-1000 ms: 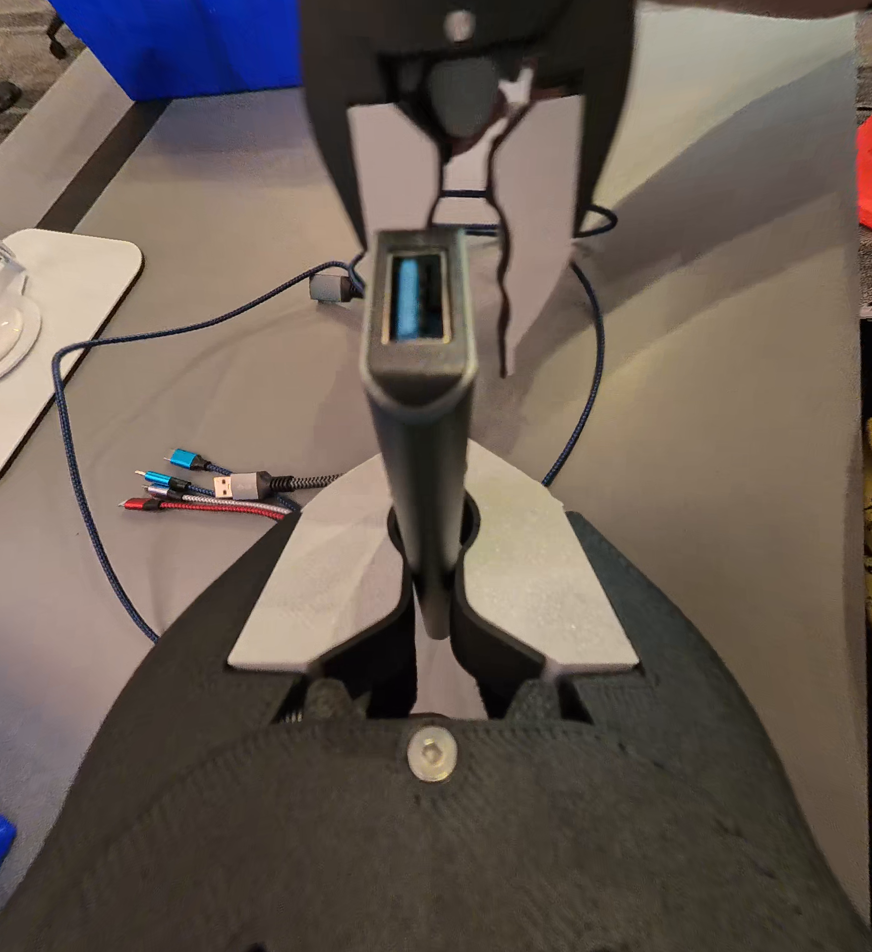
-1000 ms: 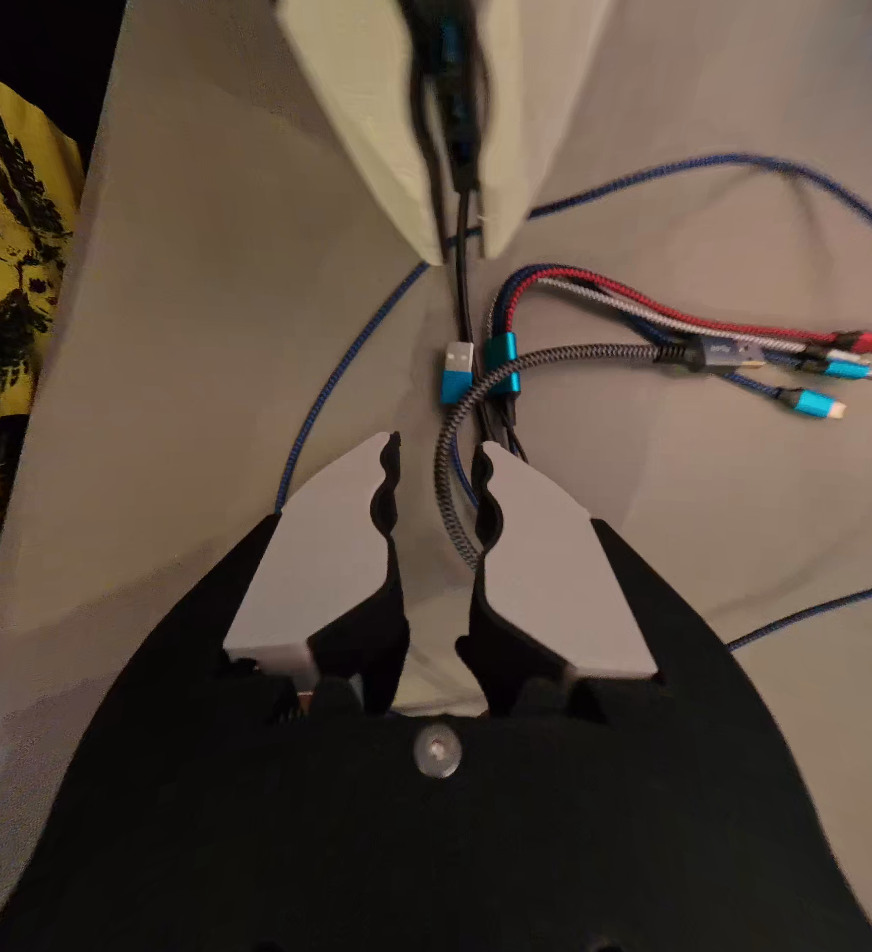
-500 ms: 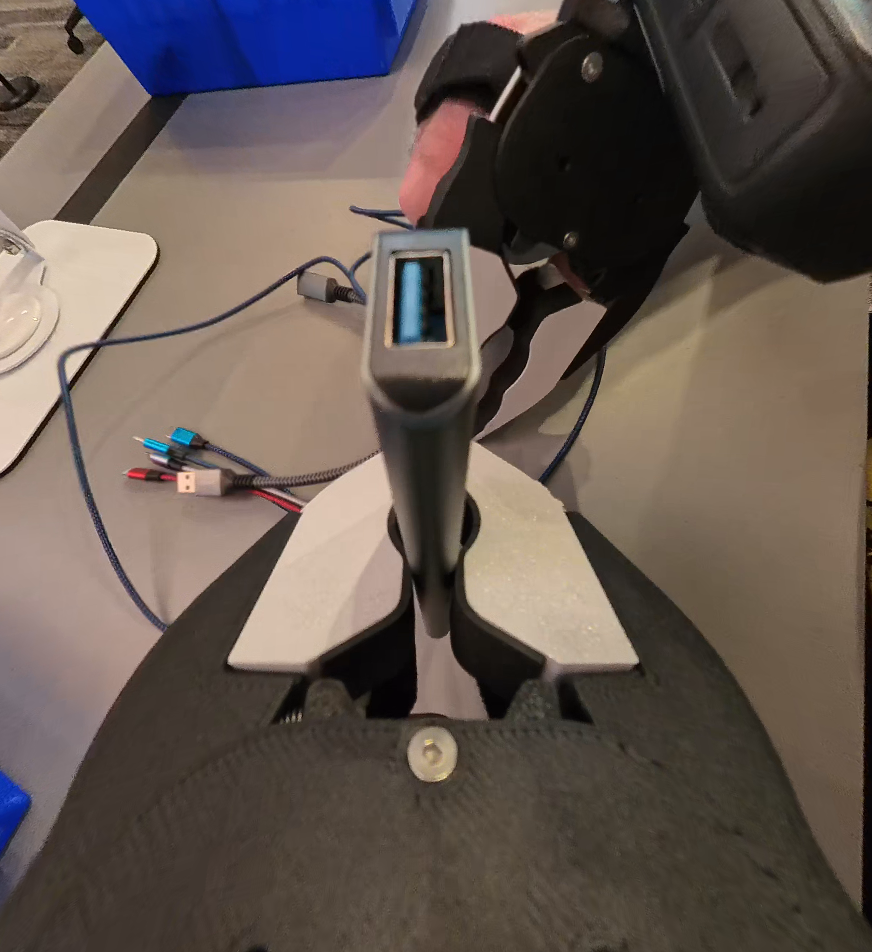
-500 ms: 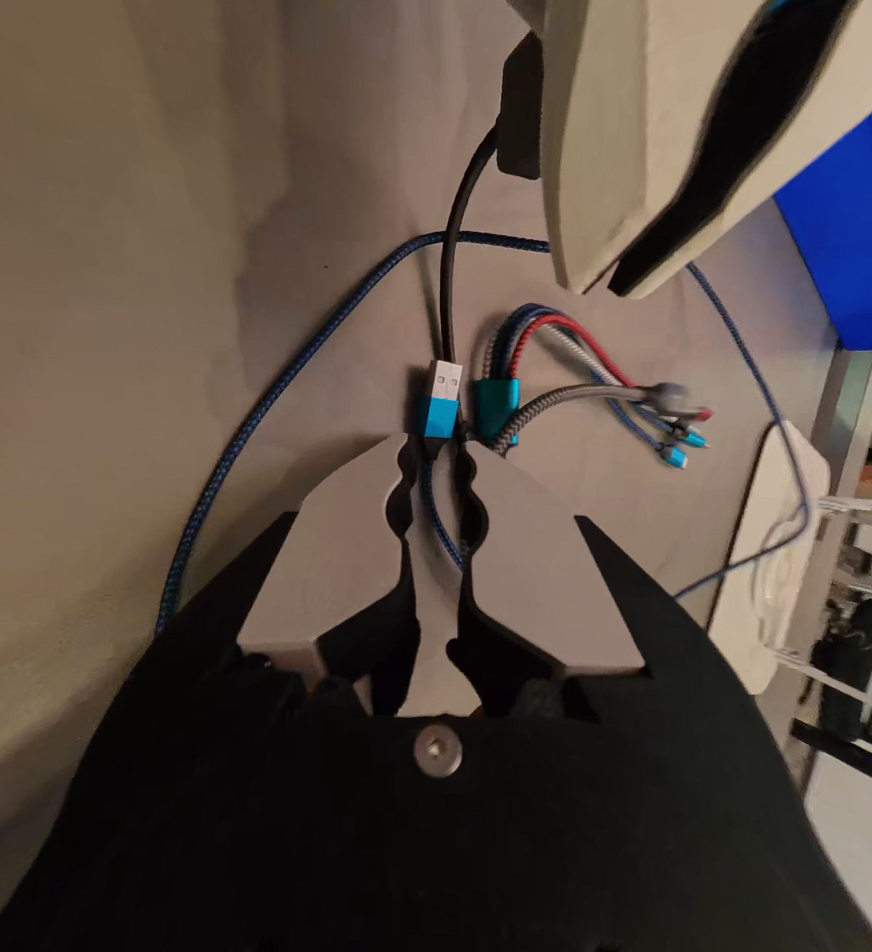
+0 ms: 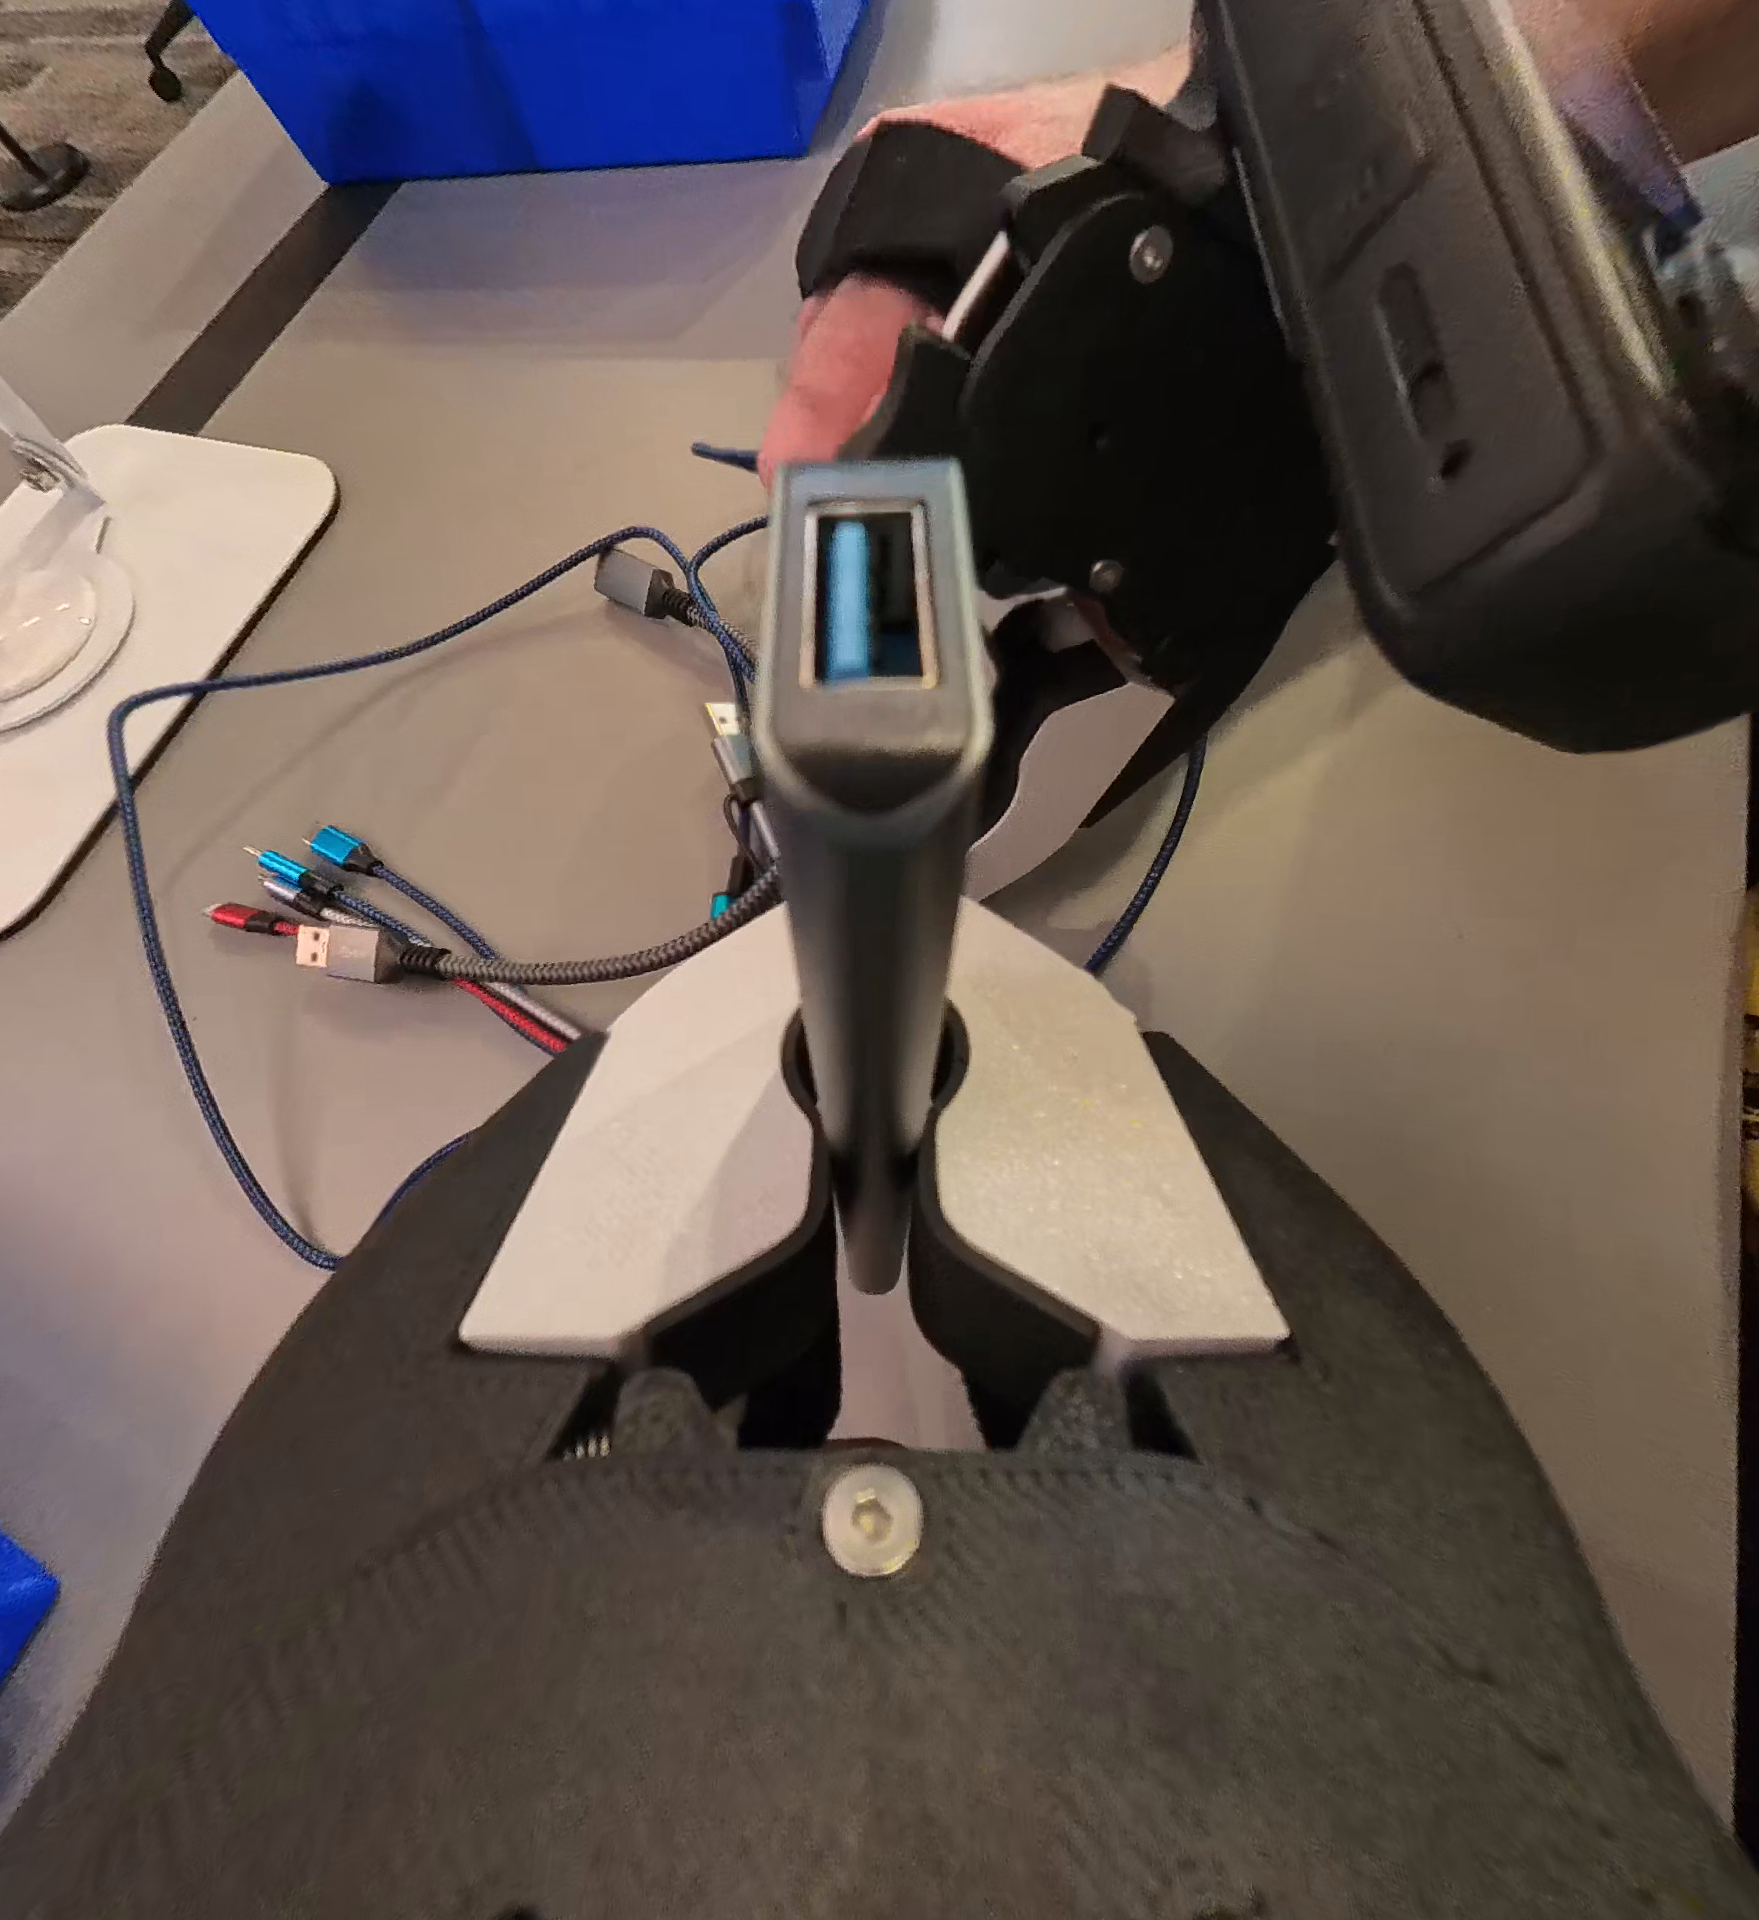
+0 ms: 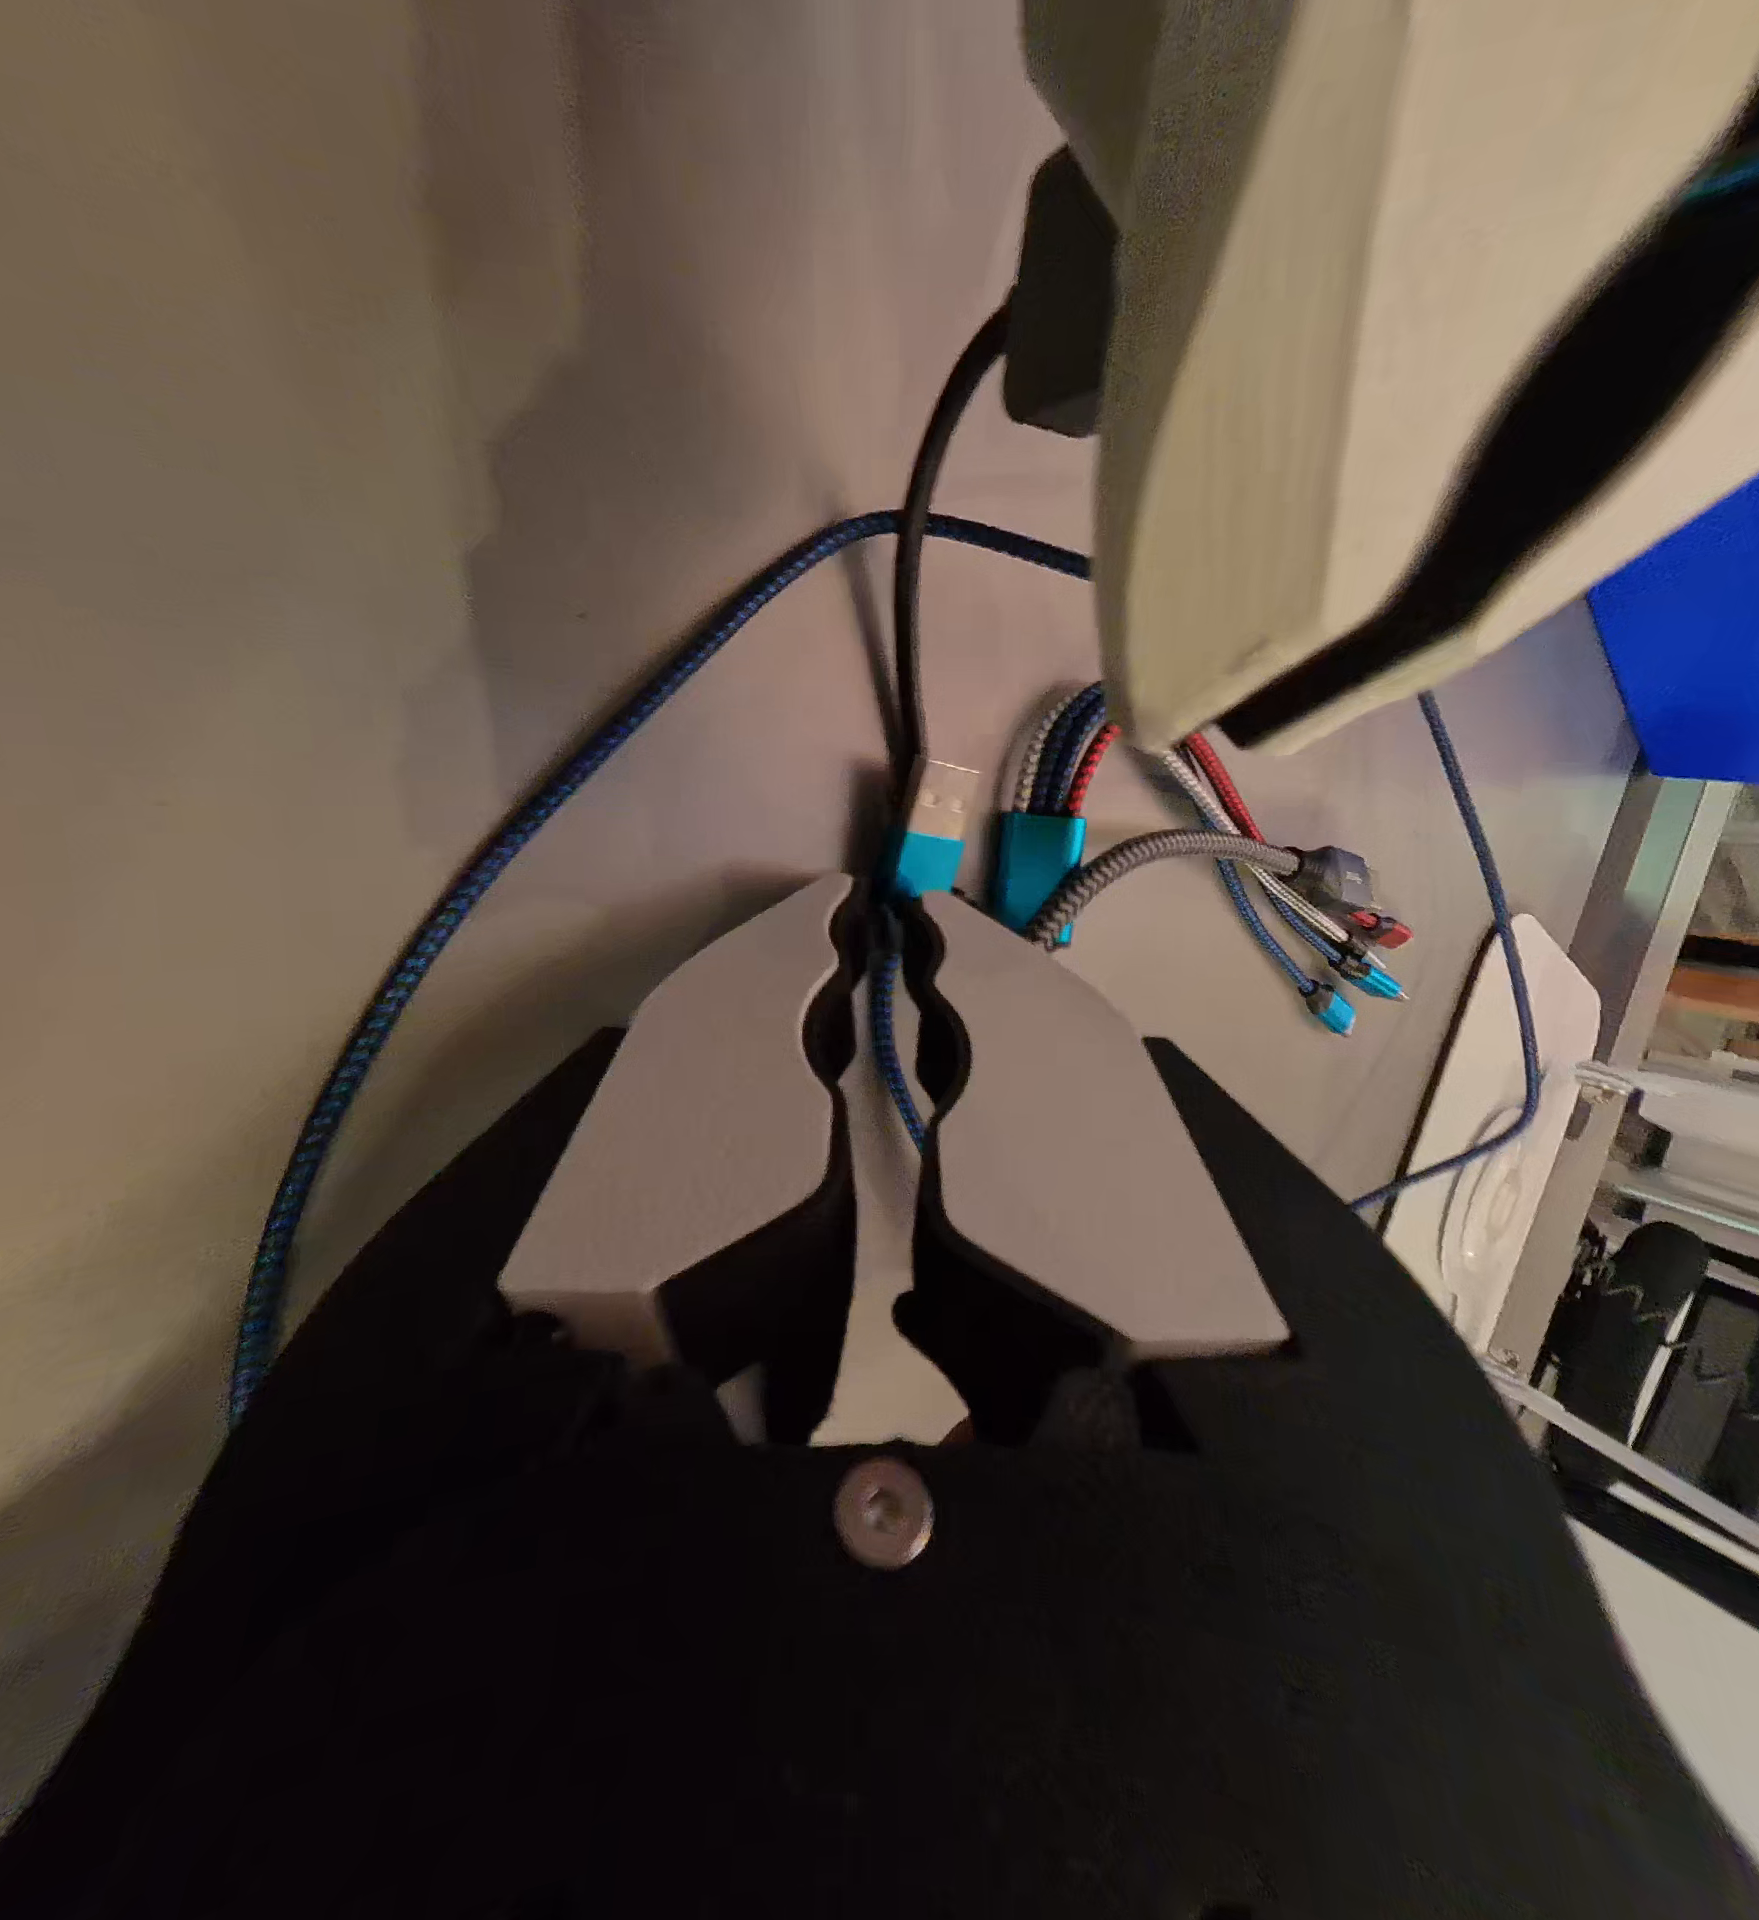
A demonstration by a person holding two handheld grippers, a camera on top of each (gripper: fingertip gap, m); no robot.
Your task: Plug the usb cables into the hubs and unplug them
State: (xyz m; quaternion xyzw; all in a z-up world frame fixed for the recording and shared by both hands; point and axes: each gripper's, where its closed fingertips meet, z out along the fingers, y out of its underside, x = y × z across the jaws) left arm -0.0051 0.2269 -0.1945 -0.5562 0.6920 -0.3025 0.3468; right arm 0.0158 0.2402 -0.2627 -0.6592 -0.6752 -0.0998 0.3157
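My left gripper [image 5: 875,935] is shut on a dark grey USB hub [image 5: 870,790] and holds it upright above the table, its blue-tongued port [image 5: 859,592] facing the camera. In the right wrist view the hub's lower end [image 6: 1057,301] and its black cable [image 6: 922,499] hang beside a pale left finger [image 6: 1270,416]. My right gripper [image 6: 890,899] is shut on a blue braided cable [image 6: 890,1029], just behind its teal USB plug [image 6: 932,831], which sticks out past the fingertips. In the left wrist view the right gripper's black body [image 5: 1145,436] is close behind the hub; its fingertips are hidden there.
A multi-head cable with a teal splitter [image 6: 1036,873] and a grey-plugged braided cable [image 5: 345,951] lie on the grey table [image 5: 439,416]. A white stand base [image 5: 127,623] is at the left, a blue box [image 5: 542,73] at the back. A hand [image 5: 854,343] holds the right gripper. Left tips to right tips: about 7 cm.
My right gripper closed on the blue braided cable behind the teal plug and swung up beside the hub. My left gripper kept the hub gripped and nearly still.
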